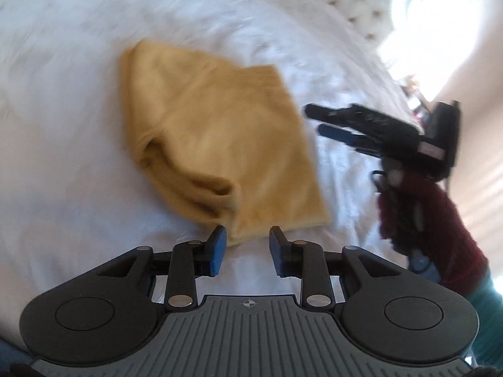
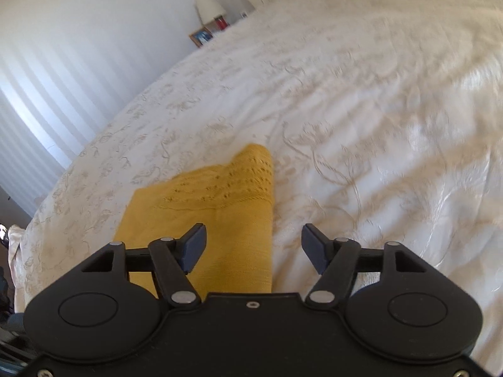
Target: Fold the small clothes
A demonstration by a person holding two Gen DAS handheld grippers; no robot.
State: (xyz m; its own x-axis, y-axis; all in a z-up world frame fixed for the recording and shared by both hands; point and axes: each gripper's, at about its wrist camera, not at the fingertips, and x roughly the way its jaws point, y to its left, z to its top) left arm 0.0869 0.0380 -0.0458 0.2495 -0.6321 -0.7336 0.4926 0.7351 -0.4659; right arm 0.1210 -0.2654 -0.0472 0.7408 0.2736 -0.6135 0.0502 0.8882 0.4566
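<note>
Yellow knit top (image 1: 217, 144) lies folded on white bedspread (image 1: 63, 94), left gripper (image 1: 248, 245) at its 6 o'clock narrowly parted, right gripper (image 2: 253, 248) wide, both empty.

Ahead of the left gripper (image 1: 248, 245), whose fingers are black with blue pads over a grey ribbed body, lies a mustard-yellow knitted garment (image 1: 213, 135), plain on that side; seen past the right gripper (image 2: 253, 248), all black with dark blue pads, the garment shows a band of openwork eyelet pattern at its far end; the white bedspread (image 2: 361, 132) beneath carries a pale beige floral pattern; right of the left gripper, a dark red fuzzy sleeve (image 1: 437, 220) with a teal cuff; far beyond the right gripper, a white lampshade (image 2: 209, 6) and a wooden-framed blue picture (image 2: 201, 36).
</note>
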